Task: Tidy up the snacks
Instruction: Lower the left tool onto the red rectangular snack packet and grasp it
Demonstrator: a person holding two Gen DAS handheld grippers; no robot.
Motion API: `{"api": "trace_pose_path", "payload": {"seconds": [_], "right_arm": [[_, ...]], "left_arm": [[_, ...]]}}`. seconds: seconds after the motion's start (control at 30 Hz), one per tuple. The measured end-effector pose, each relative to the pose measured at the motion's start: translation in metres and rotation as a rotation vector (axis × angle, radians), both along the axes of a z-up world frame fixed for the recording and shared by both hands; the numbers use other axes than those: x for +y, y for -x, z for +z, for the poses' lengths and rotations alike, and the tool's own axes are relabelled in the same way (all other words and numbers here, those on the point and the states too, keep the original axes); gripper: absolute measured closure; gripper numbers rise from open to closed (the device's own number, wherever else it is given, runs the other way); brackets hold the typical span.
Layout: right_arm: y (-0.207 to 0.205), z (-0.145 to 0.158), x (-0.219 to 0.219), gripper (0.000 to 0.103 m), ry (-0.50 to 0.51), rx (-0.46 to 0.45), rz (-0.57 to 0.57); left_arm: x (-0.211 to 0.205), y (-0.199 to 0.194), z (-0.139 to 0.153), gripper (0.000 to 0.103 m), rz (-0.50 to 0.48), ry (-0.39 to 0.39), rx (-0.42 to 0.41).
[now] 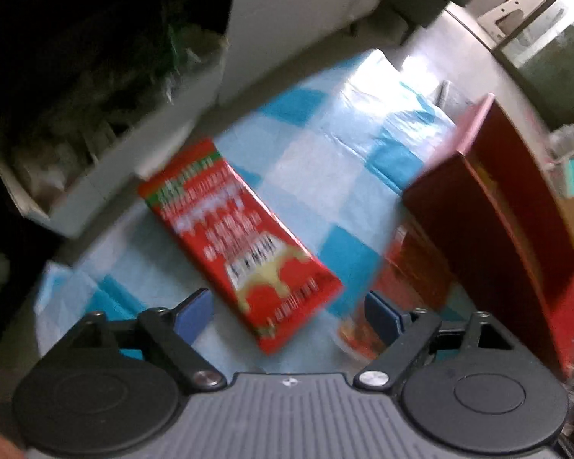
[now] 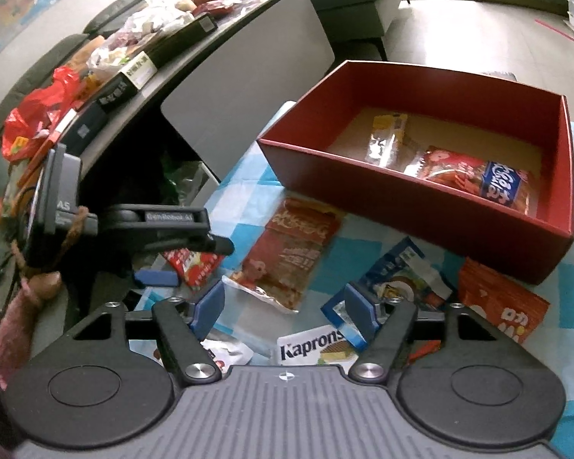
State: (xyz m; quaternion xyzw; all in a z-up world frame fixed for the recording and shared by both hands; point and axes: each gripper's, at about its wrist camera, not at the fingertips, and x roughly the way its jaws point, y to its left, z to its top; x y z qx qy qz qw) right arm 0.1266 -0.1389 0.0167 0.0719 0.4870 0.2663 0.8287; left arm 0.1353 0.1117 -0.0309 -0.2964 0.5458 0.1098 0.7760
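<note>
while the left tool [image 1: 287,306] hangs wide open, gripping nothing, a red snack packet [image 1: 241,241] lies flat on the checkered surface [image 1: 325,160] just beyond its fingers. from the right wrist, the right tool [image 2: 285,306] gapes empty above scattered packets beside the red box [image 2: 401,206].

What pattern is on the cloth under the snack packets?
A blue and white check on the tablecloth, clearest in the left wrist view.
</note>
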Motion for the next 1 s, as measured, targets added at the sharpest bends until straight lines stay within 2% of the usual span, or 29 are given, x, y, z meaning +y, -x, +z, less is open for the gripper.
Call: {"api": "trace_pose_path", "payload": {"seconds": [0.03,0.07,0.17,0.23,0.43,0.53,0.6,0.67,0.73,0.9,0.97,1.0], "right_arm": [[-0.001,0.0,-0.001,0.027,-0.002,0.002,-0.001],[-0.002,0.0,-0.002,0.027,-0.004,0.004,-0.002],[-0.004,0.0,-0.001,0.027,-0.013,0.006,-0.007],[-0.005,0.0,0.001,0.027,-0.018,0.008,-0.003],[-0.005,-0.002,0.007,0.026,-0.011,0.016,0.021],[-0.006,-0.002,0.004,0.026,-0.016,0.017,0.018],[-0.005,0.0,0.002,0.026,-0.018,0.015,0.014],[-0.004,0.001,0.0,0.026,-0.02,0.009,0.012],[-0.003,0.002,-0.004,0.026,-0.02,0.004,0.011],[-0.003,0.003,-0.01,0.026,-0.016,0.006,-0.003],[-0.003,0.001,-0.009,0.026,-0.012,0.01,-0.004],[-0.004,0.0,-0.008,0.026,-0.008,0.013,-0.002]], "left_arm": [[0.002,0.004,0.002,0.023,-0.016,0.048,-0.006],[0.004,0.006,0.005,0.023,-0.024,0.065,-0.009],[0.007,0.008,0.014,0.023,-0.018,-0.003,-0.038],[0.013,0.005,0.015,0.023,0.055,-0.044,-0.042],[0.03,-0.014,0.001,0.023,0.225,0.027,0.014],[0.029,-0.02,-0.01,0.023,0.287,0.0,0.06],[0.026,-0.027,-0.014,0.027,0.286,-0.052,0.069],[0.019,-0.036,-0.012,0.037,0.221,-0.125,0.06],[0.007,-0.041,-0.009,0.048,0.104,-0.203,0.028],[-0.013,-0.029,-0.002,0.053,-0.145,-0.284,-0.015],[-0.024,-0.024,0.002,0.054,-0.26,-0.301,-0.044],[-0.029,-0.022,0.003,0.057,-0.314,-0.285,-0.061]]}}
